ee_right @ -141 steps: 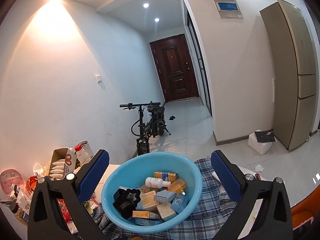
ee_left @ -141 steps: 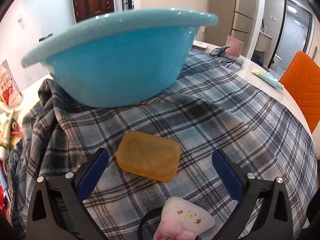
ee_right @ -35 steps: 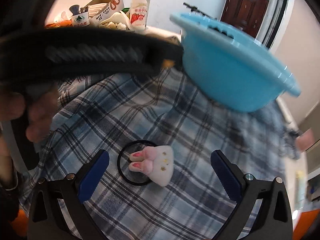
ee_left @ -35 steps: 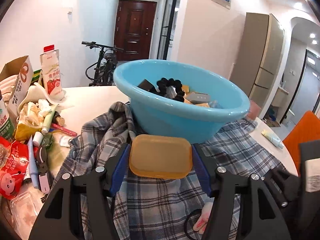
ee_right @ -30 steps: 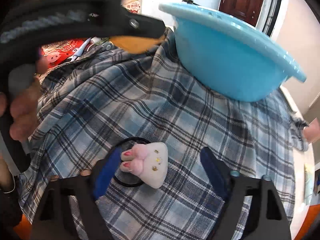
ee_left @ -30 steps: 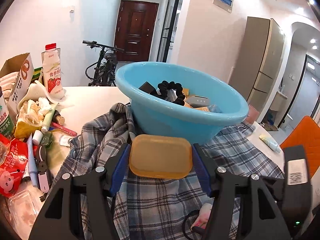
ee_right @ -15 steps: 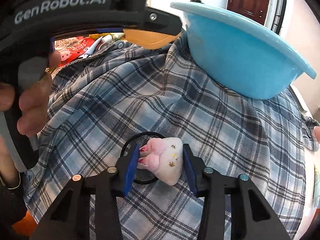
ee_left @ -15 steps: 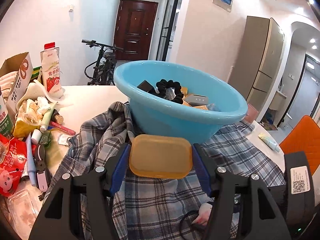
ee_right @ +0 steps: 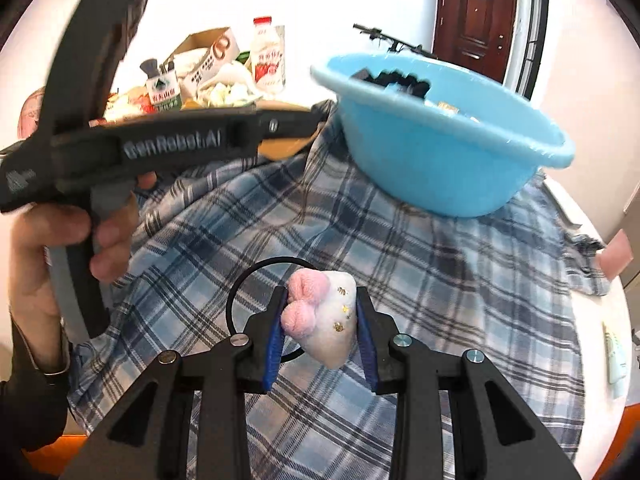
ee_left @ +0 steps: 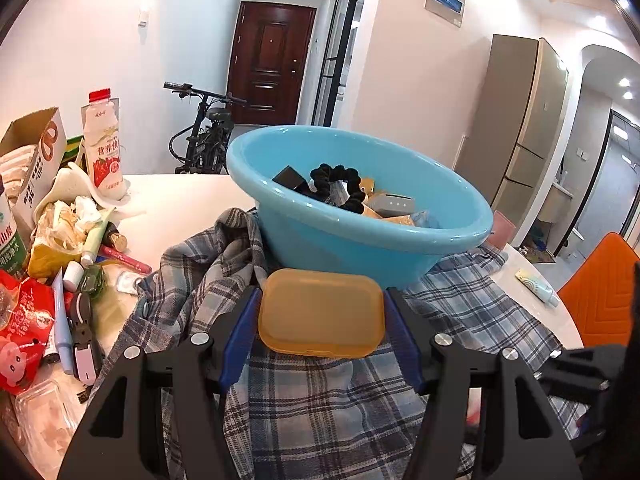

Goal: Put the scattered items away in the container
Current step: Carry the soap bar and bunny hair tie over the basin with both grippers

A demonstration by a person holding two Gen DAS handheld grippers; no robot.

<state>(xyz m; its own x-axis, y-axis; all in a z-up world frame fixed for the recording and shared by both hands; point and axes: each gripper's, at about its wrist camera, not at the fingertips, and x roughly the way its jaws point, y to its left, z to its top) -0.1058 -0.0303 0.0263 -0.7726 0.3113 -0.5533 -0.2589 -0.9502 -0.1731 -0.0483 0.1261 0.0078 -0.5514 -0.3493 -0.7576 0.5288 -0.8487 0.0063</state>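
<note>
Holding boxes, black scrunchie [ee_left: 340, 188]: blue basin [ee_left: 320, 236] on plaid cloth [ee_left: 320, 408]

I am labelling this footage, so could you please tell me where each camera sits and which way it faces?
Left wrist: on the left hand-held gripper, looking along its fingers at the amber case they clamp and the blue basin; only those fingers show.
Right wrist: on the right hand-held gripper, looking down at the plush hair tie it grips; a hand shows.
Shared: basin, plaid cloth, case.

Blurred black scrunchie [ee_right: 400, 78] in the blue basin [ee_right: 440, 168]; amber case [ee_right: 286, 147] mostly hidden behind the left hand-held gripper [ee_right: 280, 126].
</note>
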